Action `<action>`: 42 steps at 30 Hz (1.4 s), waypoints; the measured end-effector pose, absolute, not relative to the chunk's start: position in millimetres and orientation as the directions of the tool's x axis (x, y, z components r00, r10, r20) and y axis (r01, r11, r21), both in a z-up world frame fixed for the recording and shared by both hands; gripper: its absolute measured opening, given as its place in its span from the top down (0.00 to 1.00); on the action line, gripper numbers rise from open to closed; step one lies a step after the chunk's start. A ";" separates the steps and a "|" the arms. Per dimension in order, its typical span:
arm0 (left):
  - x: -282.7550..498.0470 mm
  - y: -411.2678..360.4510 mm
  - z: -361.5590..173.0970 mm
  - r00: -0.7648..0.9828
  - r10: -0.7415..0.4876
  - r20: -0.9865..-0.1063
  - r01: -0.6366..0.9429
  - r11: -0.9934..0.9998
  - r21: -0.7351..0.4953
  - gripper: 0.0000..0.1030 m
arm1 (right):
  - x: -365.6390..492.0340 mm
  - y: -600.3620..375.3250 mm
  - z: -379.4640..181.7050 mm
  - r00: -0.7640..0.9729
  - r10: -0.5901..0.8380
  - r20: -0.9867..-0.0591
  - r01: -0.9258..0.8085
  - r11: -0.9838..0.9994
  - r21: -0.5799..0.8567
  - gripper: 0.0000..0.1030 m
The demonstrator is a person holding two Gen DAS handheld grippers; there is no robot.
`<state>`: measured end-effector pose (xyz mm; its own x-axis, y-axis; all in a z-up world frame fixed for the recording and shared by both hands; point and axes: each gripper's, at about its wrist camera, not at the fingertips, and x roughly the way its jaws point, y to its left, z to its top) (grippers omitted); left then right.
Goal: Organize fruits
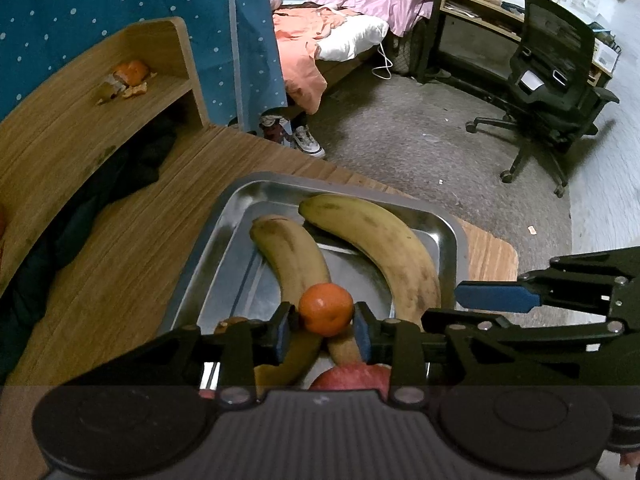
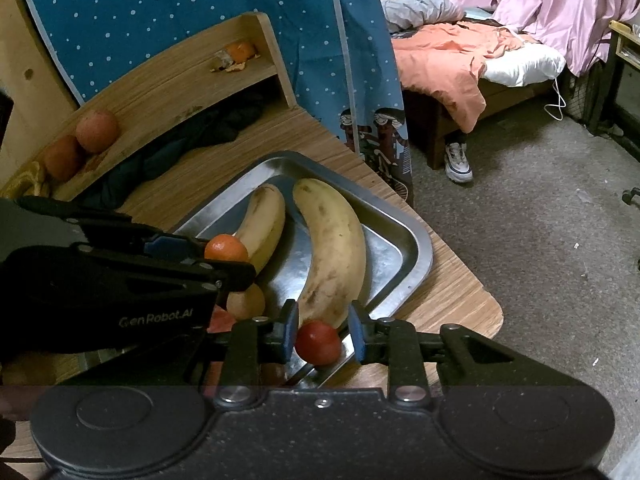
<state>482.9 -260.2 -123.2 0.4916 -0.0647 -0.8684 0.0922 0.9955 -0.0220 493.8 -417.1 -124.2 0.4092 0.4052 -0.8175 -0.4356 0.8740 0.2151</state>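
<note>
Two bananas (image 1: 372, 248) lie side by side in the steel tray (image 1: 452, 236), straight ahead of my left jaws, and I've got fruit in both tools. My left gripper (image 1: 326, 326) is clamped on a small orange (image 1: 326, 309), blue pads pressed against both its sides, held just above the near ends of the bananas. A red apple (image 1: 352, 376) shows under the jaws, partly hidden by the gripper body. In the right wrist cam my right gripper (image 2: 323, 338) has a small red fruit (image 2: 318, 342) between its pads; the left pad looks to touch it, but there's a slim gap on the right side, so I can't tell if the grip is tight. That fruit sits at the near end of the bigger banana (image 2: 334, 248), over the tray's near edge. Left of those jaws I see the other gripper w/ its orange, plus a pale round fruit (image 2: 246, 302) below it and a red piece, mostly hidden. The tray rests on the wooden desk (image 1: 132, 256), near its rounded corner. Farther ahead and left of the jaws, the desk shelf (image 2: 168, 84) carries orange peel scraps (image 2: 236, 56) and two round fruits (image 2: 82, 142). Dark cloth (image 1: 100, 200) is stuffed under the shelf. Beyond: dotted blue curtain (image 2: 180, 4), bed w/ orange sheet (image 2: 444, 60), office chair (image 1: 556, 80) on grey carpet.
</note>
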 end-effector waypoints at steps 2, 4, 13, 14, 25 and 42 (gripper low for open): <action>483.6 -258.8 -122.1 0.493 -0.063 -0.868 0.084 0.996 -0.024 0.62 | 494.8 -419.3 -122.7 0.409 0.409 -0.816 -0.437 0.872 0.218 0.69; 484.7 -257.6 -120.6 0.497 -0.059 -0.866 0.076 0.997 -0.024 0.58 | 495.8 -421.2 -121.6 0.407 0.412 -0.815 -0.437 0.872 0.222 0.67; 490.5 -249.5 -109.0 0.531 -0.017 -0.847 0.013 1.000 -0.011 0.44 | 507.7 -425.1 -114.6 0.399 0.435 -0.807 -0.458 0.857 0.236 0.59; 491.5 -248.5 -107.2 0.536 -0.007 -0.844 0.005 1.000 -0.006 0.42 | 509.3 -424.9 -113.8 0.399 0.439 -0.805 -0.462 0.854 0.237 0.57; 485.9 -228.9 -87.2 0.577 0.105 -0.810 -0.127 0.991 0.038 0.05 | 519.2 -420.5 -107.8 0.399 0.463 -0.791 -0.486 0.838 0.246 0.16; 452.7 -200.4 -72.4 0.596 0.176 -0.783 -0.214 0.975 0.056 0.00 | 498.9 -406.1 -95.0 0.450 0.440 -0.777 -0.470 0.856 0.213 0.01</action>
